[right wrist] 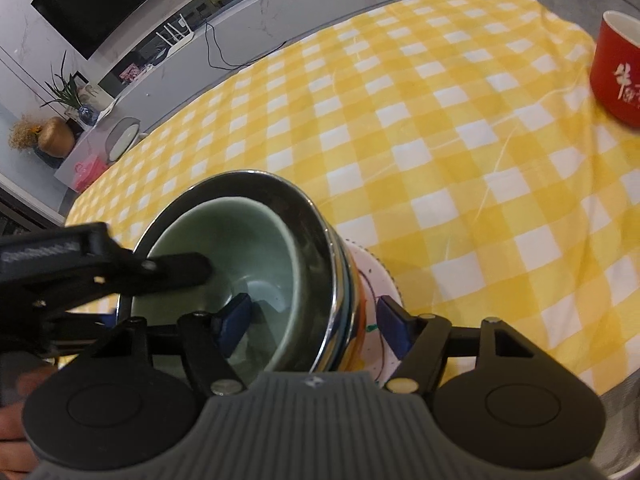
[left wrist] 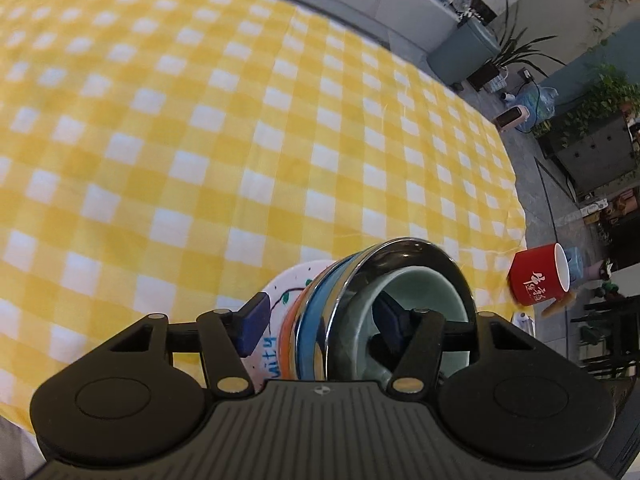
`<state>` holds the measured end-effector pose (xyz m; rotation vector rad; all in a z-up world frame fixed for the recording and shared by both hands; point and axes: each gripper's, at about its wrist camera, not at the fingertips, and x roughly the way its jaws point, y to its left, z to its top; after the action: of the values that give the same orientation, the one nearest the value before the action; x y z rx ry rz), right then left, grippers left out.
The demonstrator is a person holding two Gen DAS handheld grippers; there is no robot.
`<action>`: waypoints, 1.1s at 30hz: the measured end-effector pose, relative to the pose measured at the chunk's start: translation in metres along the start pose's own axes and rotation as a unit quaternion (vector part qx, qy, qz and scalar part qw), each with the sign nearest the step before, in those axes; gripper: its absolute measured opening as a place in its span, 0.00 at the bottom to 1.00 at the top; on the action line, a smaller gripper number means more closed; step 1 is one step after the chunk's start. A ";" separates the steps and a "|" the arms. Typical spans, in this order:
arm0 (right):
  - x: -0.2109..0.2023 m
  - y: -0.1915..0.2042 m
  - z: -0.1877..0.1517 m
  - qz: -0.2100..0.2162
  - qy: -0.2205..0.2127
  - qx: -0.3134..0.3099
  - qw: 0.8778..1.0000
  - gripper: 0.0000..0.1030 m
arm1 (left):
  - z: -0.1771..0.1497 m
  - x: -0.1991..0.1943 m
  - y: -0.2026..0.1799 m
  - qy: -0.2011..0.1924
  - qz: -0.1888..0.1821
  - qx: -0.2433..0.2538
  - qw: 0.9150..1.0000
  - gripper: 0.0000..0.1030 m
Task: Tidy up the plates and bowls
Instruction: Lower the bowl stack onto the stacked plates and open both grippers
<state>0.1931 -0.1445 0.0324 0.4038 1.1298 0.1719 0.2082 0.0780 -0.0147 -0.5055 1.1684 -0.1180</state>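
Observation:
A stack of dishes is held tilted above the yellow checked tablecloth: a white painted plate (left wrist: 280,288) at the bottom, an orange and a blue plate, a shiny steel bowl (left wrist: 420,246) and a green ceramic bowl (left wrist: 416,292) nested inside. My left gripper (left wrist: 320,324) is shut on the stack, one finger under the white plate, one inside the green bowl. In the right wrist view my right gripper (right wrist: 316,320) is shut on the same stack (right wrist: 320,240), one finger in the green bowl (right wrist: 240,232), one on the white plate (right wrist: 380,280). The left gripper's body shows there at the left.
A red mug (left wrist: 538,278) with white characters stands near the table's right edge; it also shows in the right wrist view (right wrist: 618,68). The yellow checked cloth (left wrist: 200,140) covers the table. A TV unit, plants and furniture stand beyond the table edges.

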 end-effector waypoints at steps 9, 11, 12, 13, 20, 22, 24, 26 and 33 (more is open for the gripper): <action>-0.023 0.010 0.005 0.000 -0.035 -0.031 0.999 0.75 | -0.025 -0.044 -0.040 -0.121 0.078 0.113 0.983 0.70; -0.030 0.013 0.006 0.014 -0.041 -0.044 0.998 0.76 | -0.030 -0.058 -0.049 -0.145 0.085 0.132 0.977 0.73; -0.034 0.015 0.006 0.018 -0.046 -0.050 0.997 0.77 | -0.033 -0.065 -0.052 -0.156 0.086 0.135 0.975 0.73; -0.039 0.018 0.006 0.017 -0.053 -0.056 0.997 0.77 | -0.035 -0.071 -0.054 -0.165 0.086 0.136 0.973 0.73; -0.062 0.031 0.001 0.009 -0.077 -0.076 0.994 0.81 | -0.063 -0.101 -0.071 -0.239 0.133 0.175 0.946 0.83; -0.071 0.033 -0.001 0.007 -0.080 -0.081 0.993 0.81 | -0.076 -0.104 -0.079 -0.255 0.160 0.203 0.932 0.85; -0.081 0.036 -0.005 0.005 -0.083 -0.093 0.992 0.83 | -0.088 -0.107 -0.083 -0.276 0.171 0.214 0.921 0.85; -0.089 0.041 -0.011 -0.005 -0.085 -0.113 0.990 0.85 | -0.101 -0.112 -0.080 -0.290 0.170 0.195 0.921 0.85; -0.106 0.038 -0.055 -0.026 -0.095 -0.154 0.983 0.89 | -0.135 -0.108 -0.060 -0.284 0.169 0.160 0.930 0.85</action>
<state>0.1009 -0.1324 0.1167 0.1110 0.9053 0.2527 0.0532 0.0194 0.0640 -0.0288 0.6310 0.1301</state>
